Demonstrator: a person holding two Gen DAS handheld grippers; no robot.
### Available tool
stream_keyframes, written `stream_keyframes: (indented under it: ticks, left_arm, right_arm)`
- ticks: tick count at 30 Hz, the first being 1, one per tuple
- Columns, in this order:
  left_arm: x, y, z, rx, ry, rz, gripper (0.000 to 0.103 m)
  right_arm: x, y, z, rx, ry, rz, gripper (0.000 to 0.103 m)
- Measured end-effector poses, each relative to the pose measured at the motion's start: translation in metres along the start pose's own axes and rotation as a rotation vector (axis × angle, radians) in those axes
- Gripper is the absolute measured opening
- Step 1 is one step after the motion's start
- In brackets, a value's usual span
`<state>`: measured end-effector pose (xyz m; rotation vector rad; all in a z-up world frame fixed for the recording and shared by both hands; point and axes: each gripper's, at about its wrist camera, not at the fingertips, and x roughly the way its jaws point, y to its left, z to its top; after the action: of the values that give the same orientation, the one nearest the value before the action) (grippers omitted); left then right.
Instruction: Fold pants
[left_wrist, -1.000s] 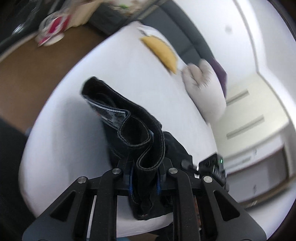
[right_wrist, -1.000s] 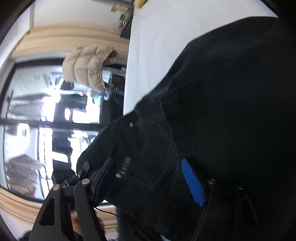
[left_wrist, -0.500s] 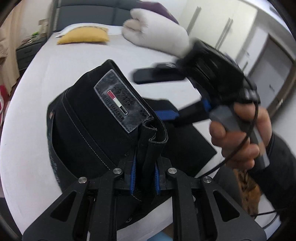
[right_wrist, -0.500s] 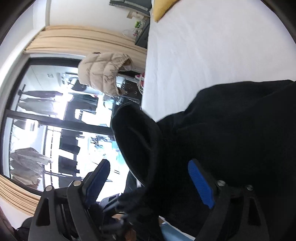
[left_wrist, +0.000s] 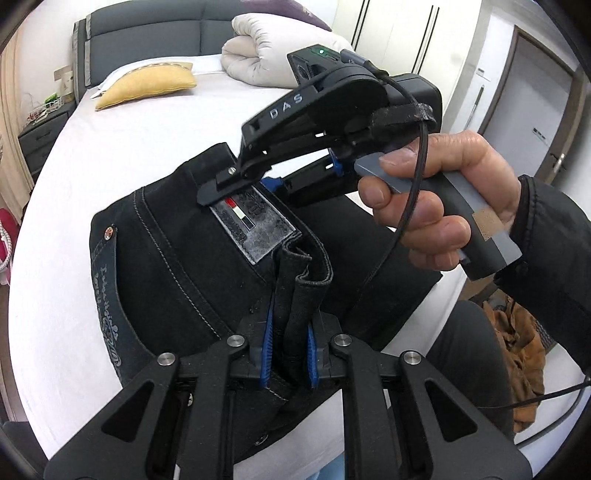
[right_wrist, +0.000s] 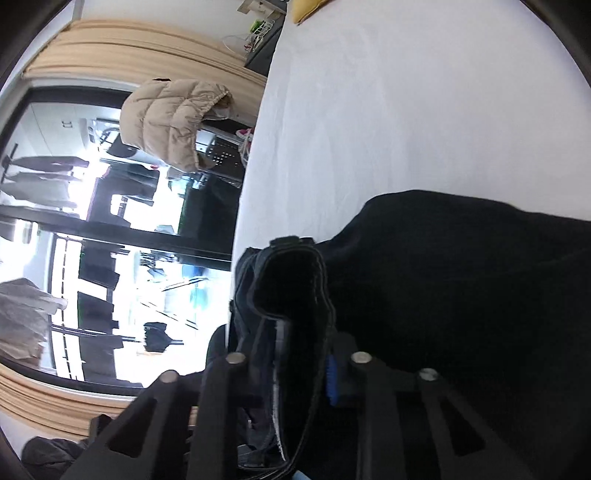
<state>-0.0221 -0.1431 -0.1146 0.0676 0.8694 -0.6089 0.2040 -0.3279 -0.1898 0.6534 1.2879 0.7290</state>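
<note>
Pants (left_wrist: 192, 258), black denim, are pinched at the waistband between the nearly shut jaws of the left gripper (left_wrist: 290, 354), while the right gripper (right_wrist: 303, 373) is closing its jaws on a second bunch of waistband. They lie bunched on the white bed (left_wrist: 147, 140); folding looks barely begun, with flattening and every fold left.

White bed (left_wrist: 122, 158), black pants (left_wrist: 177, 258), yellow pillow (left_wrist: 146, 84), rolled duvet (left_wrist: 258, 62)

Bedroom. Bed with white sheet (left_wrist: 122, 155) and grey padded headboard (left_wrist: 147, 33). Yellow pillow (left_wrist: 147, 85) and rolled white duvet (left_wrist: 266, 59) at head. White wardrobe doors (left_wrist: 402, 33). Large daylit window (right_wrist: 74, 221), beige curtains (right_wrist: 147, 55).
</note>
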Motion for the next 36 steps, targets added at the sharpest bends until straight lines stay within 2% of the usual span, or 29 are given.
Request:
stream_keyframes:
  ticks: [5, 15, 21, 27, 32, 35, 36]
  left_arm:
    - [0.01, -0.022, 0.006, 0.032, 0.011, -0.041, 0.013]
    - [0.051, -0.083, 0.05, 0.129, 0.024, -0.113, 0.013]
    - [0.072, -0.1, 0.065, 0.151, 0.066, -0.123, 0.013]
    - [0.093, -0.105, 0.076, 0.149, 0.092, -0.104, 0.013]
    - [0.121, -0.11, 0.072, 0.151, 0.137, -0.092, 0.013]
    - [0.128, -0.113, 0.066, 0.156, 0.156, -0.102, 0.02]
    - [0.125, -0.113, 0.065, 0.145, 0.157, -0.12, 0.025]
  right_arm:
    - [-0.024, -0.014, -0.011, 0.0, -0.042, -0.067, 0.015]
    - [-0.093, -0.068, -0.019, 0.044, -0.126, -0.138, 0.015]
    - [-0.11, -0.101, -0.022, 0.084, -0.149, -0.135, 0.014]
    - [-0.108, -0.117, -0.018, 0.106, -0.159, -0.127, 0.014]
    - [-0.096, -0.13, -0.014, 0.116, -0.136, -0.118, 0.015]
    - [-0.097, -0.143, -0.019, 0.14, -0.144, -0.073, 0.017]
    - [-0.1, -0.147, -0.021, 0.159, -0.154, -0.052, 0.02]
